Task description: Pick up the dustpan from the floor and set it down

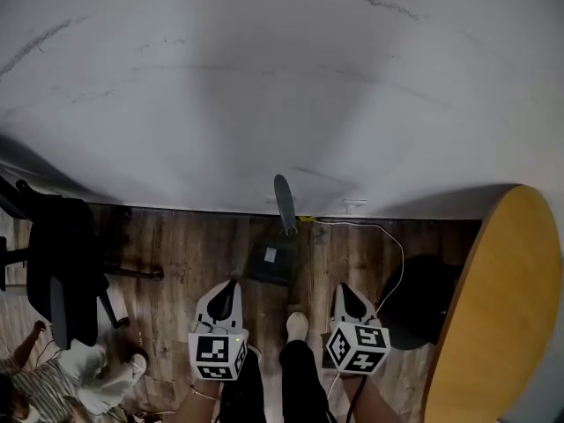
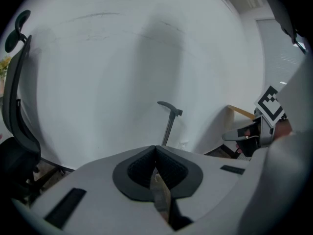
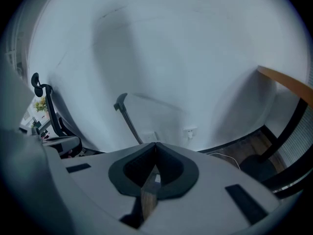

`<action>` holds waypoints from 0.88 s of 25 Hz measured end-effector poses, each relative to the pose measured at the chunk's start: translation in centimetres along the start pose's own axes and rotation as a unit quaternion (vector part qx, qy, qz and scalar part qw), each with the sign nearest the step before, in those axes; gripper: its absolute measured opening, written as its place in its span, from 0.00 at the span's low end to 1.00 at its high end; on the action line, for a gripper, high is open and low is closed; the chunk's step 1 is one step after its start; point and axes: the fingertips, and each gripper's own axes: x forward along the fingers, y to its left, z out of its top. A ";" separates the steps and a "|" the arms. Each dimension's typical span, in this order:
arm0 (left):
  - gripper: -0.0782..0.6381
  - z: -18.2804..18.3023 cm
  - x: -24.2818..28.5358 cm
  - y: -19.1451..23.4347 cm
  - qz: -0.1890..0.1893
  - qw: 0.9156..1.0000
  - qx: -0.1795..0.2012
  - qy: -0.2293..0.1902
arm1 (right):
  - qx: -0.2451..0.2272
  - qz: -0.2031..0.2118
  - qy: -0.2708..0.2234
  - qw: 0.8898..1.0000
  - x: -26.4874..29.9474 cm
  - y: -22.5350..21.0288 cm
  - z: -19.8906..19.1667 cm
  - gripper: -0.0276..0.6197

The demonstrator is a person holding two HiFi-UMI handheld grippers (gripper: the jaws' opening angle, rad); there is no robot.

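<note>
The left gripper [image 1: 227, 289] and right gripper [image 1: 344, 291] had clenched, empty jaws. If not opened, they could knock over the dark grey long-handled plastic dustpan [image 1: 272, 261] on the wooden floor [image 1: 189, 245].

White wall [image 1: 264, 86], wood floor [image 1: 194, 254], office chair [image 1: 57, 271]

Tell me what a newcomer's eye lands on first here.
The dark dustpan stands out, sitting on the wooden floor with its handle rising against the white wall. Nearer the camera, the left gripper and right gripper, both shut and empty, point toward it. A yellow round table fills the right edge.
</note>
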 end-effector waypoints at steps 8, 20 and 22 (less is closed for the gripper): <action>0.13 -3.1 2.9 -1.5 -0.011 1.000 0.005 0.010 | 0.012 -0.006 0.017 1.000 2.0 -1.7 -3.6 0.09; 0.14 -1.9 5.6 -3.3 -0.039 0.999 0.023 -0.001 | 0.026 -0.012 0.017 0.999 2.4 -3.3 -3.4 0.09; 0.14 -1.8 6.2 -3.4 -0.042 0.999 0.025 -0.003 | 0.028 -0.015 0.019 0.999 2.4 -3.7 -3.6 0.09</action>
